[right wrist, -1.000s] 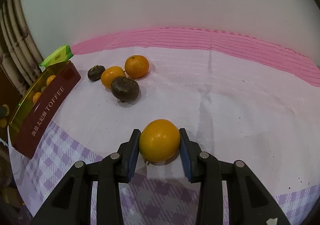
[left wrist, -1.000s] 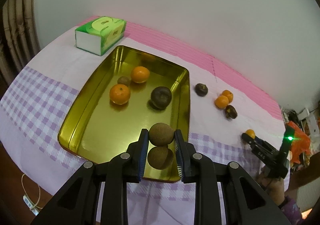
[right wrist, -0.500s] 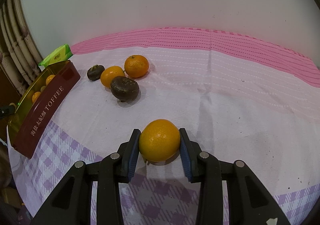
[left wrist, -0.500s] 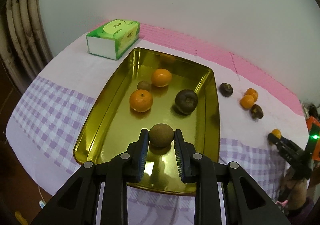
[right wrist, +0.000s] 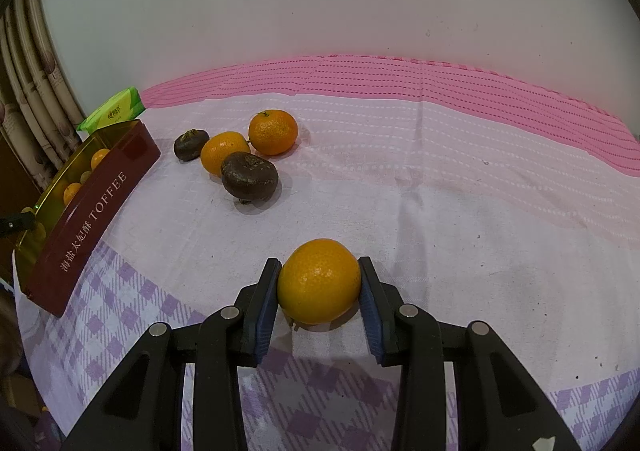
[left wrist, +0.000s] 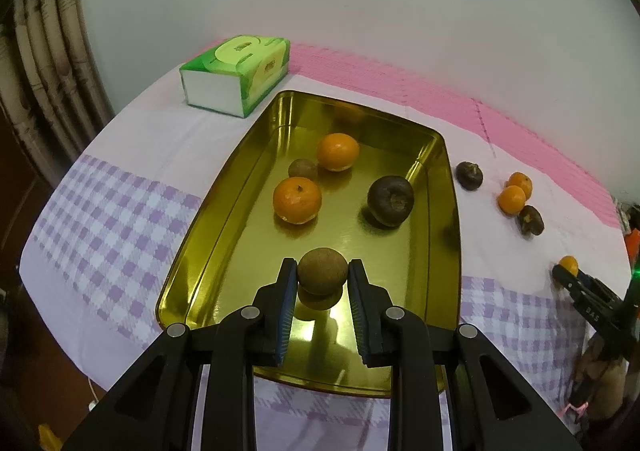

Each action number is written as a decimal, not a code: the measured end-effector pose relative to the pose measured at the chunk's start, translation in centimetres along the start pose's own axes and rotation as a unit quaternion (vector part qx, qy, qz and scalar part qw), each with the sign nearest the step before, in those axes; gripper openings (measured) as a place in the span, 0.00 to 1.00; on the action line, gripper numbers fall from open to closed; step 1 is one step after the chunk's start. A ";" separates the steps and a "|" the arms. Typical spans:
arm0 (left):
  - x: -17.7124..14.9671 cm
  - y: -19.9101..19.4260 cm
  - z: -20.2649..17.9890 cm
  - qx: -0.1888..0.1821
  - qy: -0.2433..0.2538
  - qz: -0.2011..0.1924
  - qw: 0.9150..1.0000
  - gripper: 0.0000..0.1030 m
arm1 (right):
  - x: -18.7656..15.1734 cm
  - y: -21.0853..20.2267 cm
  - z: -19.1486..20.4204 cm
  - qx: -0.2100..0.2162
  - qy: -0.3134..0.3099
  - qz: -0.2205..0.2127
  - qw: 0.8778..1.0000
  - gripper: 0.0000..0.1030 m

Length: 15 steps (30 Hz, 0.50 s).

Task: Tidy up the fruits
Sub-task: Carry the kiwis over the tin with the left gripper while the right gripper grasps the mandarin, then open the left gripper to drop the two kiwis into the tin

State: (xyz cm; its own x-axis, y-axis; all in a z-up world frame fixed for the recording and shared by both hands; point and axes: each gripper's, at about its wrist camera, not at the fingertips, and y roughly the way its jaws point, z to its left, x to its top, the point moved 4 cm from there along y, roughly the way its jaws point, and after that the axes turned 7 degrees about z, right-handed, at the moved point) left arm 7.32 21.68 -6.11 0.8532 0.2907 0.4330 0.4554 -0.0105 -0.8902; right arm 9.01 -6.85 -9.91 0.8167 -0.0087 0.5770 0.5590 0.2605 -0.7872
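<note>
Gripping a round brown fruit (left wrist: 322, 271) between its blue pads, the left gripper (left wrist: 322, 278) is holding it low over the near end of the gold tray (left wrist: 208, 235), the fruit's reflection showing on the shiny floor right beneath it. Sitting farther back in the tray are two oranges (left wrist: 297, 200), a small brown fruit (left wrist: 303, 169) between them, and a dark wrinkled fruit (left wrist: 390, 200) to the right. A green tissue pack (left wrist: 236, 75) is lying just beyond the tray's far corner. The right gripper (right wrist: 319, 283) is clamping an orange (right wrist: 319, 281) that is resting on the cloth-covered table (right wrist: 460, 191). Ahead of it, well apart, two more oranges (right wrist: 273, 131) and two dark fruits (right wrist: 249, 175) are clustered together on the cloth
</note>
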 end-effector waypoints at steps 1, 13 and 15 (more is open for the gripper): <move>0.0 0.0 0.1 0.004 -0.001 0.000 1.000 0.26 | 0.0 0.0 0.0 0.000 0.000 0.000 1.000 0.34; 0.0 0.4 0.8 0.028 -0.007 0.006 1.000 0.27 | 0.0 0.1 0.1 -0.006 -0.004 0.001 1.000 0.34; 0.0 0.3 0.9 0.031 -0.009 0.007 0.999 0.29 | 0.0 0.1 0.1 -0.008 -0.005 0.001 1.000 0.34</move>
State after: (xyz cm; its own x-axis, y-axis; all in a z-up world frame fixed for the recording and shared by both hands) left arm 7.21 22.53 -6.54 0.8539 0.3089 0.4188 0.4271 0.0436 -0.9031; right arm 9.08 -6.75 -9.97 0.8163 0.0021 0.5777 0.5595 0.2459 -0.7915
